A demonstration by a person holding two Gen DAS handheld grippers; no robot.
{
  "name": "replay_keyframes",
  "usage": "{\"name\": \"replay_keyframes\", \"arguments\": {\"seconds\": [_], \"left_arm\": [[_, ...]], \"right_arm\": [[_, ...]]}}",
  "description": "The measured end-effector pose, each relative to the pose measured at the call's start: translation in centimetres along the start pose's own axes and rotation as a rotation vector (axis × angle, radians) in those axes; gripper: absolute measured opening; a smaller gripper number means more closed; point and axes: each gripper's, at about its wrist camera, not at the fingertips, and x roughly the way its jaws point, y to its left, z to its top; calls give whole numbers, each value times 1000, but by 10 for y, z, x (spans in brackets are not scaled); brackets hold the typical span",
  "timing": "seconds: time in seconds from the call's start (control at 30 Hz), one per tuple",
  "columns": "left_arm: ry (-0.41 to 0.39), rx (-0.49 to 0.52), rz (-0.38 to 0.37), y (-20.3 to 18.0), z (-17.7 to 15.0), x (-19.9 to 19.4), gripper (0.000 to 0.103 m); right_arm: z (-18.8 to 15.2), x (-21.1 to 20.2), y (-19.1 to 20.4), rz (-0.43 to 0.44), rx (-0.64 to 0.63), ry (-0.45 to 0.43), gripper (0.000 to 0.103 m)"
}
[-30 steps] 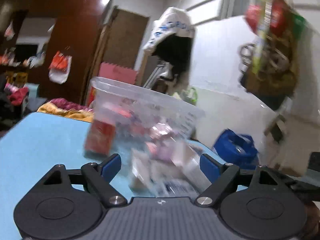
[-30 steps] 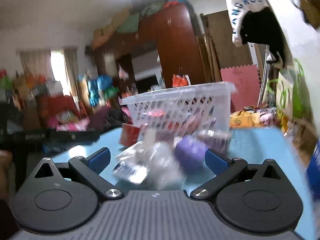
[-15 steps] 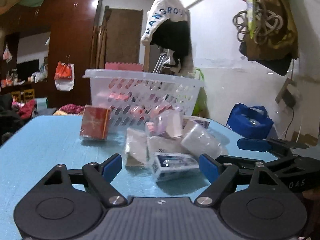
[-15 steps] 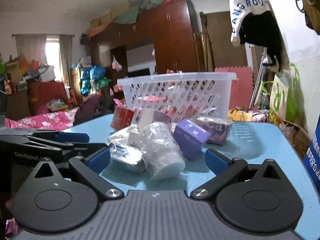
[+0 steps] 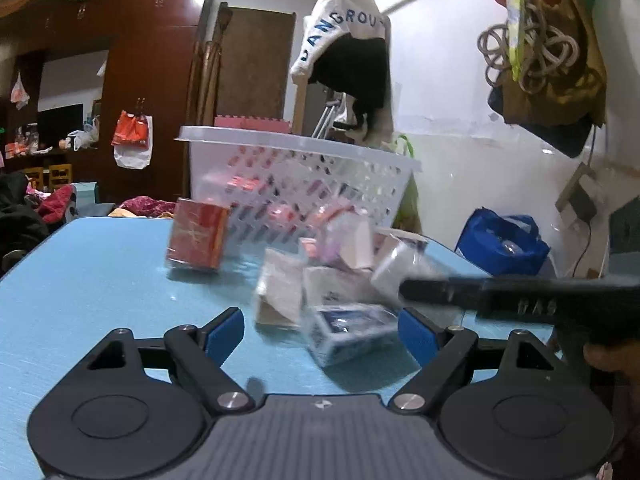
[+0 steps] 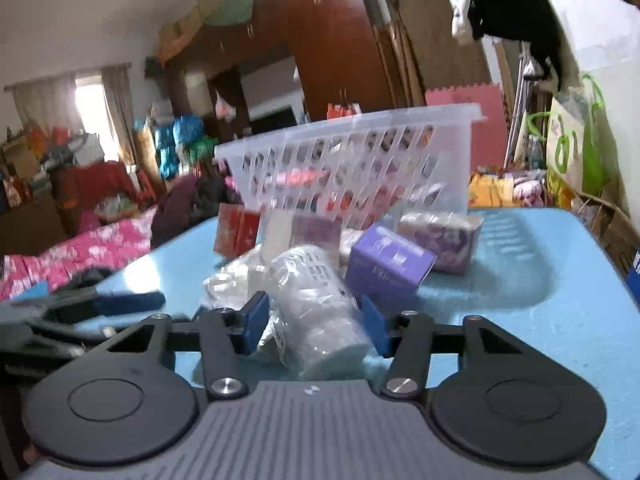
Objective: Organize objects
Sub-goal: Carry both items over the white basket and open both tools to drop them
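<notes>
Right wrist view: right claw (image 6: 314,322) is closing around the clear-wrapped white roll (image 6: 320,320) on the blue table (image 6: 520,300); slippery film could let it squirt out. Left claw (image 5: 320,334) gapes apart, empty.

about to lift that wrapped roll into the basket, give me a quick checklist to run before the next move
1. Wrapped roll sits between the right tongs: ok.
2. Grip firm: cannot tell; the jaws are closing, and the blue pads look against the wrapper.
3. Neighbours clear of the jaws: not ok; the purple box and a white packet crowd the roll.
4. Left tongs out of the way: ok; open, empty, near the blue and white box.
5. Basket has room: cannot tell; it holds packets already.
6. Basket stable on the blue table: ok.
</notes>
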Motion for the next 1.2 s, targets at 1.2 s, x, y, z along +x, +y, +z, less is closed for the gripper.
{"name": "replay_keyframes", "arguments": {"seconds": [1.2], "left_arm": [[-132, 72, -1, -6, 81, -4, 73]], "right_arm": [[44, -39, -4, -64, -44, -272, 54]]}}
